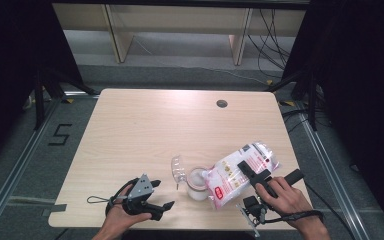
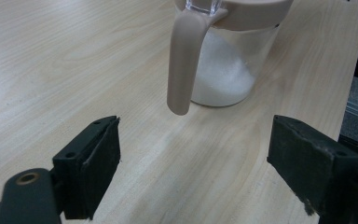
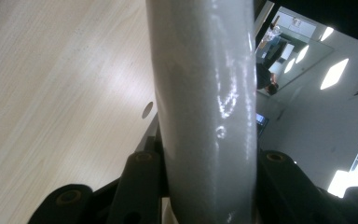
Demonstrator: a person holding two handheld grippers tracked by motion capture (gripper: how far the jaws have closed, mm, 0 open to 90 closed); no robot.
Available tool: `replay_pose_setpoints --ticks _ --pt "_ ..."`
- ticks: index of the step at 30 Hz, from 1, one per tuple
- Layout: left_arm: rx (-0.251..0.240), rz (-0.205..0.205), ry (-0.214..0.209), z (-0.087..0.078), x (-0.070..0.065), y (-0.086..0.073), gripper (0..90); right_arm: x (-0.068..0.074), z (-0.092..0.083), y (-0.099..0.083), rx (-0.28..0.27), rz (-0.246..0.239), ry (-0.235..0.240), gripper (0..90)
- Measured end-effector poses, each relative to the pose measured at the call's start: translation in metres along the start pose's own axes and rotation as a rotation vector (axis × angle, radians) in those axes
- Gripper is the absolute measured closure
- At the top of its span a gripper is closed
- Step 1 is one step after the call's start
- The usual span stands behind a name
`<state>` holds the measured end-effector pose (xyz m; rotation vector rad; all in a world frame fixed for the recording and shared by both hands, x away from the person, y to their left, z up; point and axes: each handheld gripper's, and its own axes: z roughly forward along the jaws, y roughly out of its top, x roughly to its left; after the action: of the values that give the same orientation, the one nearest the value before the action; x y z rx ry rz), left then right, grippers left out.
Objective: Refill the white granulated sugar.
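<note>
A clear jar (image 1: pixel 197 184) partly filled with white granules stands near the table's front middle, its transparent flip lid (image 1: pixel 178 169) swung open to the left. A plastic bag of white granules (image 1: pixel 237 172) with red print lies tilted, its lower end at the jar's mouth. My right gripper (image 1: pixel 252 174) is shut on the bag's middle; in the right gripper view the bag (image 3: pixel 205 93) is pinched between both jaws. My left gripper (image 1: pixel 162 195) rests open at the front left and points at the jar (image 2: pixel 223 70). Its beige clasp (image 2: pixel 184 60) hangs just beyond the open left gripper (image 2: pixel 196 163).
The wooden table (image 1: pixel 145 130) has a round cable hole (image 1: pixel 222 103) at the back right. Its front edge runs right under both hands. Black curtains and metal floor rails flank the table, and shelving stands behind it.
</note>
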<state>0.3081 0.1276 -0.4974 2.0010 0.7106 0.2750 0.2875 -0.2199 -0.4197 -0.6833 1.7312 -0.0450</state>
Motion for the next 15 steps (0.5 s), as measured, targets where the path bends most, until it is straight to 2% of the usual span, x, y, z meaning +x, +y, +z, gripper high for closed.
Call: replay_pose_setpoints --ticks 12,13,15 --pt "0.002 -0.001 0.0 -0.0001 0.0001 0.0002 16.5 -0.0004 -0.0004 -0.0002 -0.002 -0.002 -0.004 71.2" --pt "0.005 0.004 0.006 -0.0004 0.0004 0.0001 16.5 -0.0029 0.0008 -0.0002 -0.018 -0.035 -0.006 71.1" --pt "0.01 0.004 -0.002 -0.0007 0.0008 0.0005 16.5 -0.0021 -0.0004 -0.0004 -0.005 -0.024 -0.007 71.2"
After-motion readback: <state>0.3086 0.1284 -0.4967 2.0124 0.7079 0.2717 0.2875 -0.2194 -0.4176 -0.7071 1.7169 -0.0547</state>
